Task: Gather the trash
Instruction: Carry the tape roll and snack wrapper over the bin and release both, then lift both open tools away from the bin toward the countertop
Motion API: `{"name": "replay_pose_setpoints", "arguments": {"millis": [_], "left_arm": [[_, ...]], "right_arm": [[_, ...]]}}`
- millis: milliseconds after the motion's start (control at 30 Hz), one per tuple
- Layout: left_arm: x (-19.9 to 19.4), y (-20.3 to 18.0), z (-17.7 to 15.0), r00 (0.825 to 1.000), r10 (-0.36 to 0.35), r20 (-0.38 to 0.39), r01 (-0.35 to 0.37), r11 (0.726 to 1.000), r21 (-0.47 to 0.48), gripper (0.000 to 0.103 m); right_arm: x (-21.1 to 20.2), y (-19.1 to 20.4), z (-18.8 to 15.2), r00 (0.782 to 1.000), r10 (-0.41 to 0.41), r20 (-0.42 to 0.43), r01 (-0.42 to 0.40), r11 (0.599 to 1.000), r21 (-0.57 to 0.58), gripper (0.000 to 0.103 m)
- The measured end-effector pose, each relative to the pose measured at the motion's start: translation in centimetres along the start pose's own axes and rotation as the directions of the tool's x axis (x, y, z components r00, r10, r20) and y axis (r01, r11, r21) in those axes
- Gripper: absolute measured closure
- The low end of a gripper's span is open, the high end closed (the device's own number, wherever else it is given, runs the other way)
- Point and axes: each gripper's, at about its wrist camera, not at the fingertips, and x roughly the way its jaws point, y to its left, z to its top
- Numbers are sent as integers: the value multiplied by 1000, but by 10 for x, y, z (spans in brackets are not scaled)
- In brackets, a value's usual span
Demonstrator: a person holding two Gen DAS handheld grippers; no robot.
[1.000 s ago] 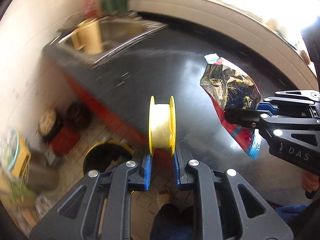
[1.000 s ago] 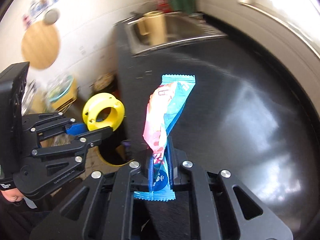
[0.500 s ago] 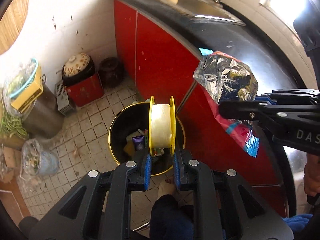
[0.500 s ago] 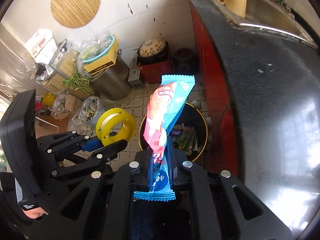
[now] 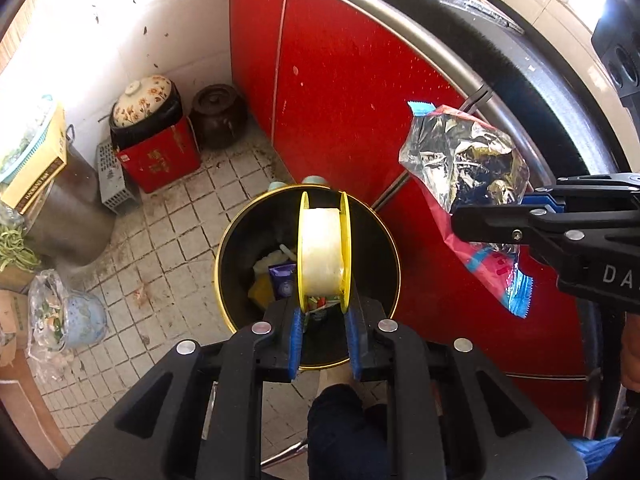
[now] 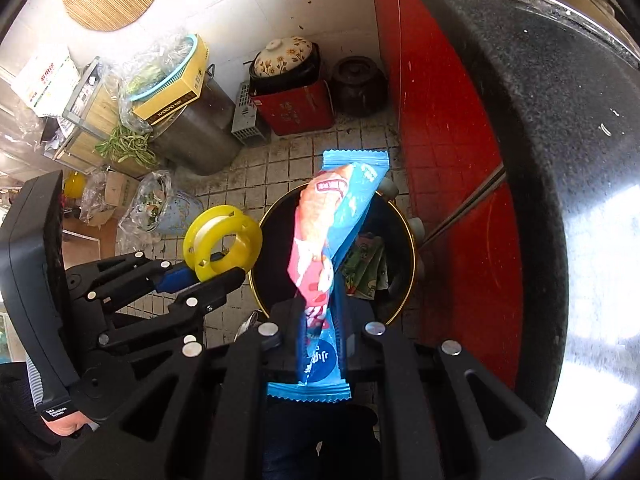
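Note:
My left gripper (image 5: 323,314) is shut on a yellow spool of white tape (image 5: 323,250) and holds it directly above a black trash bin with a yellow rim (image 5: 236,248) on the tiled floor. The bin holds several wrappers. My right gripper (image 6: 320,322) is shut on a blue and pink snack wrapper (image 6: 334,232) and holds it over the same bin (image 6: 400,292). In the left wrist view the wrapper (image 5: 464,164) hangs right of the bin, silver inside showing. The spool (image 6: 222,238) and left gripper (image 6: 200,276) show left of the bin in the right wrist view.
Red cabinet doors (image 5: 348,92) under a black counter (image 6: 560,128) stand right of the bin. A red box with a floral pot (image 5: 154,152), a brown jar (image 5: 218,116), a steel drum (image 6: 196,136) and bags of vegetables (image 5: 60,320) crowd the floor at left.
Both grippers swung from over the counter down toward the floor. The spool and the wrapper now hang over the trash bin, closer than half a second ago. Both grips are unchanged.

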Motion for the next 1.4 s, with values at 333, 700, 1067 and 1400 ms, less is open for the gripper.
{"name": "replay_pose_setpoints", "arguments": {"millis": [333, 700, 1067, 1400], "left_arm": [[24, 11, 2, 999, -19, -42, 18, 1000, -23, 61], [2, 12, -6, 1000, 8, -26, -9, 999, -41, 21], [-83, -41, 13, 994, 94, 54, -94, 996, -4, 7], [-134, -199, 62, 987, -105, 120, 58, 937, 344, 7]], "right_arm": [[23, 0, 12, 999, -23, -38, 23, 1000, -5, 67], [-5, 5, 10, 1000, -2, 24, 3, 999, -34, 40], [-156, -14, -42, 963, 36, 268, -51, 997, 51, 12], [-291, -136, -213, 845, -358, 397, 91, 829, 553, 8]]}}
